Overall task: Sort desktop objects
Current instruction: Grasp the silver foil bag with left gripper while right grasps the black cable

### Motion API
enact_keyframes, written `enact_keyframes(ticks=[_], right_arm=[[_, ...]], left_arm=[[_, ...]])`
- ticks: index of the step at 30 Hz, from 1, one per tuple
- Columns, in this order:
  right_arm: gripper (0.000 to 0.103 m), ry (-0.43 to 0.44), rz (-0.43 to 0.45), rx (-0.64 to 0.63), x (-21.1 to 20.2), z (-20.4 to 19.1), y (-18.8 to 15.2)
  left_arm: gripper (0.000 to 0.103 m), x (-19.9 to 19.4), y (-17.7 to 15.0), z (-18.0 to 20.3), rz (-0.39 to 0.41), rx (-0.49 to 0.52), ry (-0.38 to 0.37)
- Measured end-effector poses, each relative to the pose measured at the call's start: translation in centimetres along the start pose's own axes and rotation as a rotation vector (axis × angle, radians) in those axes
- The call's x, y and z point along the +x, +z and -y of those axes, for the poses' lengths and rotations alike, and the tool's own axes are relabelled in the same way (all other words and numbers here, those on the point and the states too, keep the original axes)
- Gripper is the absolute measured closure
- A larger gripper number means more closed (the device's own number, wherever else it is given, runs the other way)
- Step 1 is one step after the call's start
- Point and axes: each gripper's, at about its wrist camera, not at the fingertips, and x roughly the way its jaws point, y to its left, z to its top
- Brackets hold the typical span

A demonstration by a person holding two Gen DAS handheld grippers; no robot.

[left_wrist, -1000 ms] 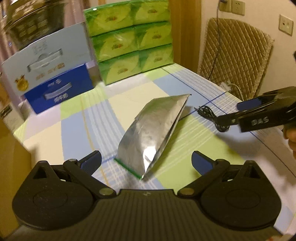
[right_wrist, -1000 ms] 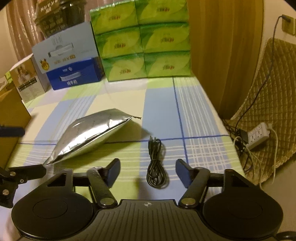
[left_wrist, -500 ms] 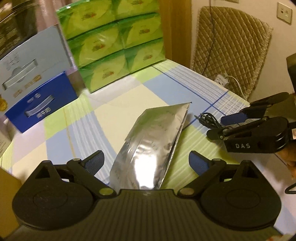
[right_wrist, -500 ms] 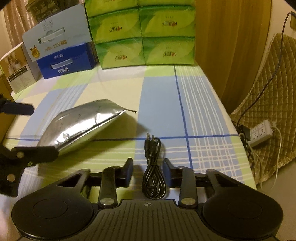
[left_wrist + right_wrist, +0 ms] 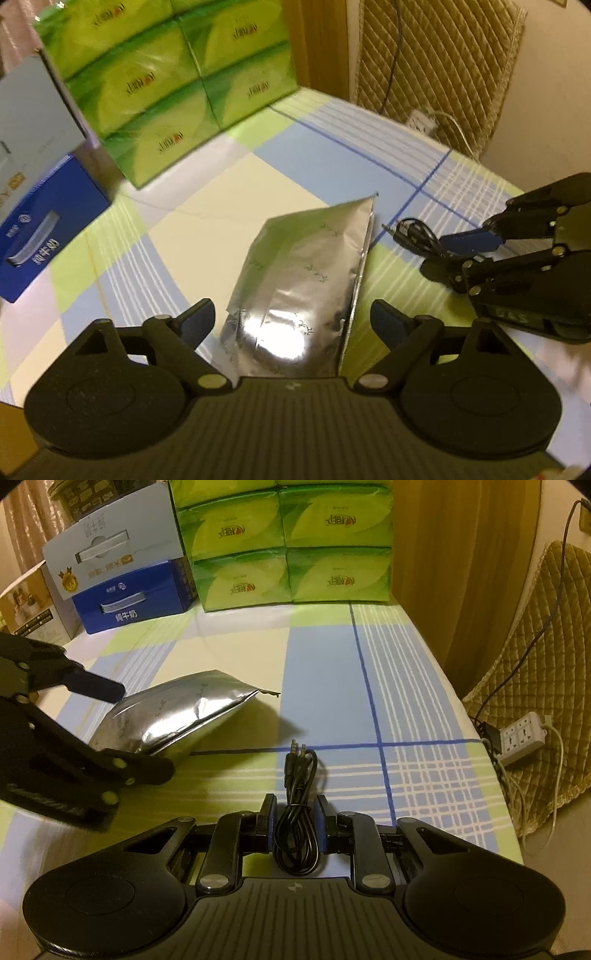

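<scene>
A silver foil pouch [image 5: 299, 288] lies on the checked tablecloth; it also shows in the right wrist view [image 5: 173, 716]. My left gripper [image 5: 291, 321] is open, its fingers either side of the pouch's near end. A coiled black audio cable [image 5: 297, 812] lies to the pouch's right and shows in the left wrist view [image 5: 417, 236]. My right gripper [image 5: 296, 825] has its pads closed against the cable's coil on the table. It also appears in the left wrist view [image 5: 454, 254].
A stack of green tissue packs [image 5: 288, 546] stands at the back of the table. A blue and white milk carton box [image 5: 122, 576] and a small box [image 5: 29, 605] stand at the back left. A power strip [image 5: 521, 738] and quilted cushion [image 5: 535, 672] lie beyond the right edge.
My right gripper moved forward over the cable and closed its fingers on it. My left gripper moved forward so its open fingers now flank the pouch.
</scene>
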Motion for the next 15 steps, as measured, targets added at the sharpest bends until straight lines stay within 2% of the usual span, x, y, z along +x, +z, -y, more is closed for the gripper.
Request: enact_keyframes(ticks=[2,7,9,15], right_arm=[[0.085,-0.001,-0.001,-0.004,0.0,-0.1,0.0],[0.085,0.007,-0.002,-0.012,-0.1,-0.4,-0.1],[0.085,0.013,-0.005,-0.015,-0.2,-0.5,-0.1],[0.085,0.052,-0.032,0.025,-1.2,-0.8,-0.9]], left_arm=[[0.027,0.7,0.0,-0.2,-0.024,0.002,0.002],[0.035,1.1,-0.1,-0.1,-0.059,0.017,0.001],[0.043,1.0,-0.2,-0.1,-0.08,0.008,-0.011],[0.049,-0.5,-1.6,0.7,-0.15,-0.032,-0.024]])
